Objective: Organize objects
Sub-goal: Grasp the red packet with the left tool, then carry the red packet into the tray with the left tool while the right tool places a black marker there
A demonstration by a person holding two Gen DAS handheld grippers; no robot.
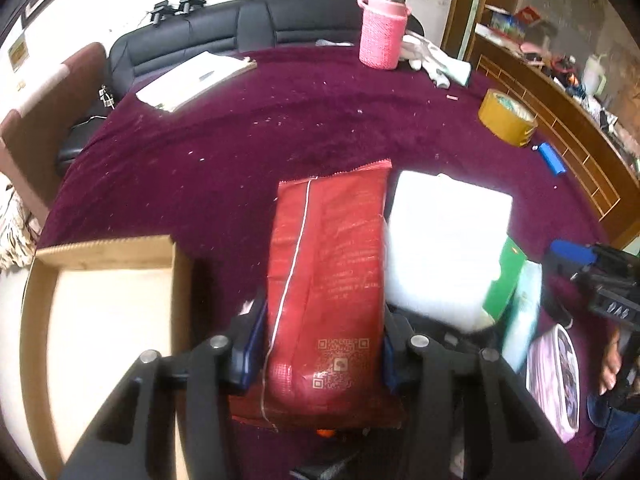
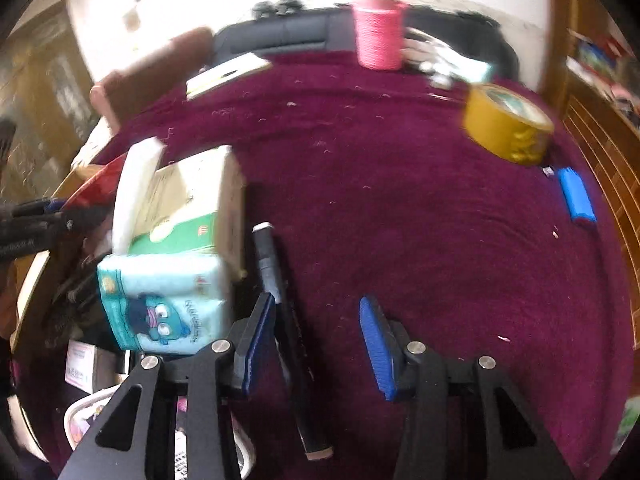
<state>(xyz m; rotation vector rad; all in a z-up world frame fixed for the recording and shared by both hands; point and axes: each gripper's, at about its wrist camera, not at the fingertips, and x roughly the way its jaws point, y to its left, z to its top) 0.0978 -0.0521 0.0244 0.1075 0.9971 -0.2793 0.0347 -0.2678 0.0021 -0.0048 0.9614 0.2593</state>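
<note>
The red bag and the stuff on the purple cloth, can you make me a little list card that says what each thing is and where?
red bag: between the left gripper pads, pressed on both sides
box: open cardboard, left of the bag
right gripper: open, black marker by its left pad
tape roll: far right on the cloth
pink cup: far edge

red pouch (image 1: 328, 292): glossy woven plastic | tablecloth (image 1: 224, 152): plush cloth | box (image 1: 104, 256): matt cardboard
</note>
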